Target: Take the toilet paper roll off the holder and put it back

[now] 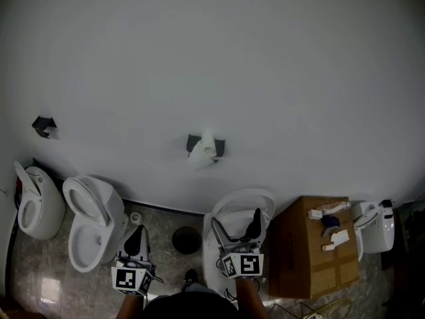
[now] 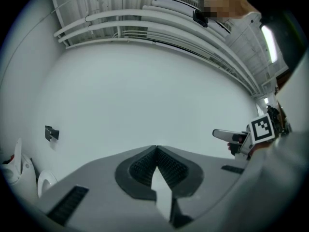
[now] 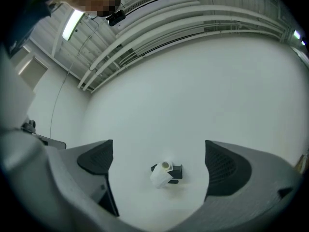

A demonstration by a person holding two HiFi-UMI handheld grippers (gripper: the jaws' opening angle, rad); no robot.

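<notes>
White wall [image 1: 265, 78] bears toilet paper roll [image 1: 206, 148] on holder [image 1: 220, 147]; left gripper [image 2: 156, 151] closed, right gripper [image 3: 158, 148] wide.

The roll [image 1: 208, 145] sits on its wall holder [image 1: 219, 147], well apart from your left gripper [image 1: 135, 236] and right gripper [image 1: 234, 226], both low among toilets [image 1: 89, 224] beside a box [image 1: 312, 261].

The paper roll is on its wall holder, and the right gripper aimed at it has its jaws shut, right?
Not quite. The paper roll is on its wall holder and the right gripper is aimed at it, but the right gripper view shows its jaws wide apart, not shut.
</notes>
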